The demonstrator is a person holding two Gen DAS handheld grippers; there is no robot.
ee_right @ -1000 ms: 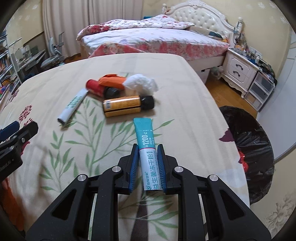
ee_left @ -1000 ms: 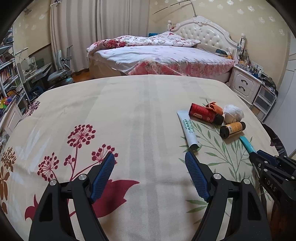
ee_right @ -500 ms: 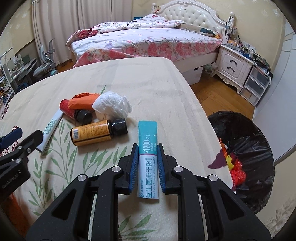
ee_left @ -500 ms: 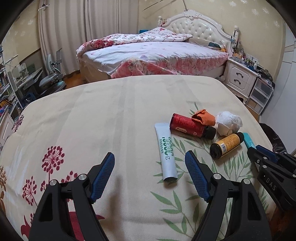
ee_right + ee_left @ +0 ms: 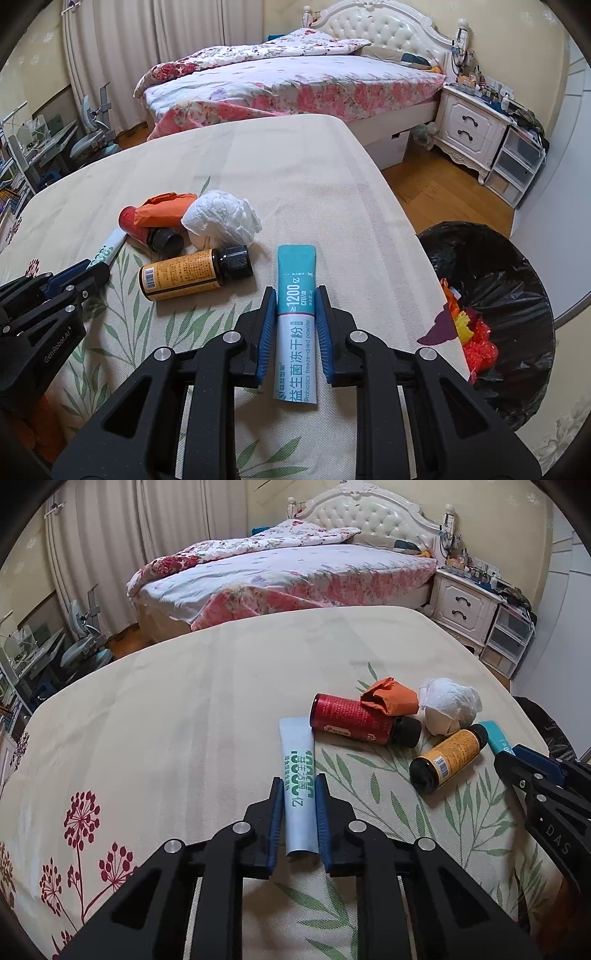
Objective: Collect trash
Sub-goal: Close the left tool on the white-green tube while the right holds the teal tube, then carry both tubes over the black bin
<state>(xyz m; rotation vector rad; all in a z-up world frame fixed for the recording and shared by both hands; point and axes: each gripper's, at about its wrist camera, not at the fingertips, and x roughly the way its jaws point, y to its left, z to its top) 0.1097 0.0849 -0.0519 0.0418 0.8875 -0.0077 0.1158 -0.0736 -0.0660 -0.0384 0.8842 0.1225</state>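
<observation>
Both sachets, green-printed (image 5: 297,786) and teal (image 5: 296,317), point lengthwise away between closed jaws.

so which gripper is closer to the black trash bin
Right. The right gripper, shut on the teal sachet, sits beside the trash bin. The left gripper grips the green-print sachet farther off, beyond the bottles.

Right gripper (image 5: 295,325) clamped on teal sachet (image 5: 296,295) | orange bottle (image 5: 184,275) and white wad (image 5: 221,218) lying to its left | bin (image 5: 517,295) sits off the tablecloth's (image 5: 295,173) right edge
</observation>
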